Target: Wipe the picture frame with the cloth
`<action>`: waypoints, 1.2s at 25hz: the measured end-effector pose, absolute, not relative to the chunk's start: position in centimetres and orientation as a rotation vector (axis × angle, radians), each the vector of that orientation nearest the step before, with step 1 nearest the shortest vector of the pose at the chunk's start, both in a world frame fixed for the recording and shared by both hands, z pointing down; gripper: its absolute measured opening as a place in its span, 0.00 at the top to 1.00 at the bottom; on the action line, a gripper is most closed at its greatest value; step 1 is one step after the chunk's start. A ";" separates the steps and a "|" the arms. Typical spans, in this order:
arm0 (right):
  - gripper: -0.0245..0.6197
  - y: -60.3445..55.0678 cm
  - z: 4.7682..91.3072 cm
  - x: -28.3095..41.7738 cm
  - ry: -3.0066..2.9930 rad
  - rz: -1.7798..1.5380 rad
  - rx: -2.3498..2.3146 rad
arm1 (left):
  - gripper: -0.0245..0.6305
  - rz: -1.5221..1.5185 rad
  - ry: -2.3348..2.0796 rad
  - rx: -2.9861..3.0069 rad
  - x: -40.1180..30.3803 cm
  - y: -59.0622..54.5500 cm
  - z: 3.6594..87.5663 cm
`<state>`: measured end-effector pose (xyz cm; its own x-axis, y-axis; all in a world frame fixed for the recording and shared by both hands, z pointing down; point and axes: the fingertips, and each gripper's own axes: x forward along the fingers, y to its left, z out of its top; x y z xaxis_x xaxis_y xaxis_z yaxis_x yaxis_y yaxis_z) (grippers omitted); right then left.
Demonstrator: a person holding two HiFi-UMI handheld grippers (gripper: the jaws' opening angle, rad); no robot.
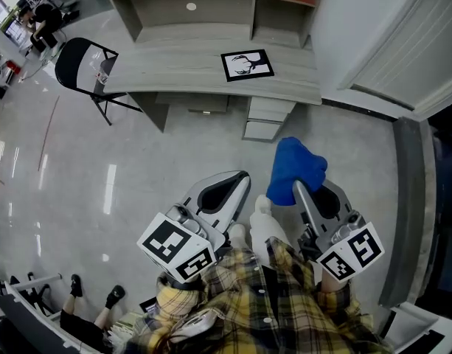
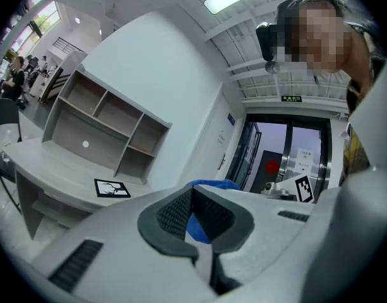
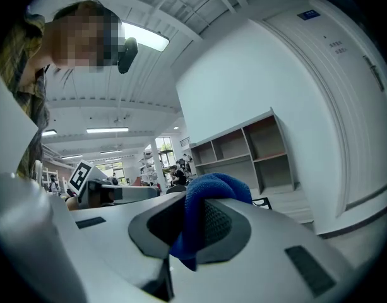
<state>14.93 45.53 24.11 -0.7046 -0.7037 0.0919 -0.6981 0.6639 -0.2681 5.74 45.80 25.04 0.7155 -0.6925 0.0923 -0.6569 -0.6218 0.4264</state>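
Where the right tool sits: lower right of centre in the head view, pointing up the frame toward the surface.
Right tool's jaws: pinching a fold of the blue cloth. In the right gripper view the cloth bulges above the right tool and a tail hangs below the pads.
Left tool: just left of the right one in the head view, level with it and angled the same way.
Left tool's jaws: pressed together on nothing of their own. In the left gripper view, the blue showing through the gap behind the tips of the left tool is the cloth held by the other tool.
Marker cubes: one on each tool, near the bottom of the head view, left and right.
Person: a yellow plaid shirt fills the bottom centre of the head view.
Floor: glossy grey, under both tools.
Surface: pale grey, across the upper middle of the head view, well apart from both tools.
Picture frame: lying flat on the surface toward its right end, black border round a white picture with a dark figure; also seen at left in the left gripper view.
Shelf unit: open compartments, behind the surface at the top.
Chair: black, at the surface's left end, upper left.
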 end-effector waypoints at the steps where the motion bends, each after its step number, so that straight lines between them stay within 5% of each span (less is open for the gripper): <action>1: 0.89 45.1 24.3 14.9 2.849 -0.453 -1.203 | 0.95 -0.111 -1.039 2.481 5.5 45.4 25.3; 30: 0.89 15.6 24.3 18.4 2.929 -0.434 -1.032 | 0.95 -0.188 -1.252 2.441 7.5 16.3 24.1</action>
